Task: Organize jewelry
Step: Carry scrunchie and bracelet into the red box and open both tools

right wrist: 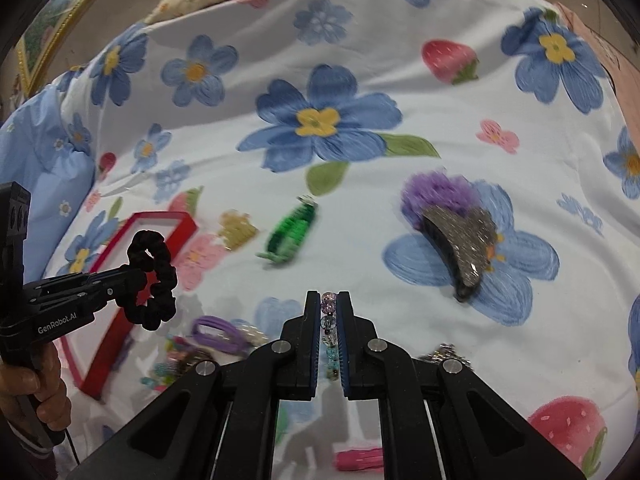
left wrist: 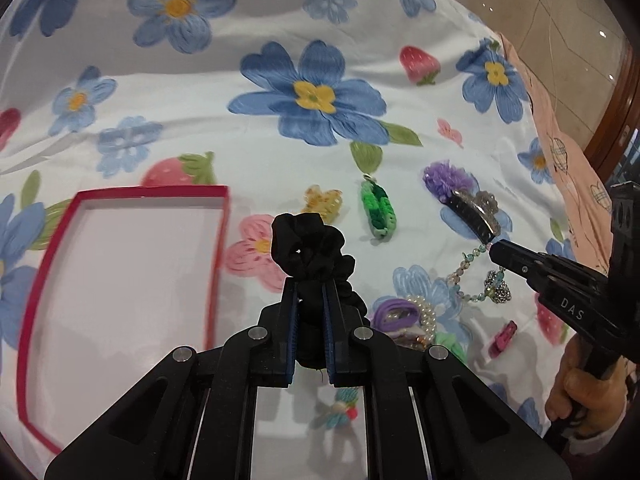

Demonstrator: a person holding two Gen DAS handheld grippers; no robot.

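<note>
Both tongs are clamped: the left gripper pinches a black scrunchie, lifted clear of the flowered sheet just right of the red-rimmed box; the right gripper grips a beaded bracelet, whose beads dangle over the jewelry pile near the glittery hair claw.

The lower part of the black scrunchie is hidden between the left gripper fingers. The red tray has its near corner covered by that gripper. Under the right gripper, a pink clip and blurred small pieces stay unidentifiable
</note>
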